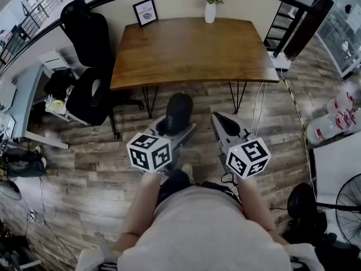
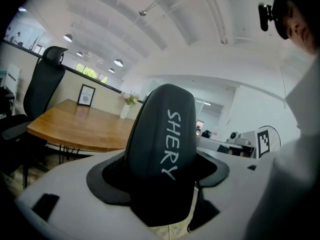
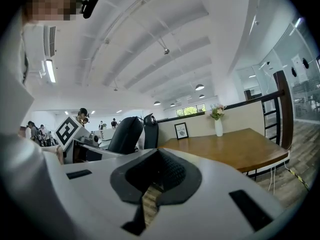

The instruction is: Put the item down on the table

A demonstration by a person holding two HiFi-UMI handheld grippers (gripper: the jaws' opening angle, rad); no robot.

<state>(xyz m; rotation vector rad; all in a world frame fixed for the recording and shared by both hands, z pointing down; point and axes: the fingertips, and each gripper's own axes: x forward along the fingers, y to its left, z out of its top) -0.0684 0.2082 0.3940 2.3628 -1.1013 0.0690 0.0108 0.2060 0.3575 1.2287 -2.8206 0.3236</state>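
A black oblong case (image 1: 179,111) with white lettering stands between the jaws of my left gripper (image 1: 174,127), which is shut on it. In the left gripper view the case (image 2: 162,149) fills the middle and hides the jaw tips. To its right, my right gripper (image 1: 221,121) has its jaws together and holds nothing; its dark pads (image 3: 170,171) meet with only a thin slit below them. Both grippers hang over the wooden floor, short of the brown wooden table (image 1: 192,49). That table (image 3: 225,146) lies ahead and to the right in the right gripper view.
A white vase of flowers (image 1: 210,7) and a framed picture (image 1: 145,12) stand at the table's far edge. A black office chair (image 1: 90,55) is at the table's left. Water bottles (image 1: 338,117) and a fan (image 1: 344,202) are on the right.
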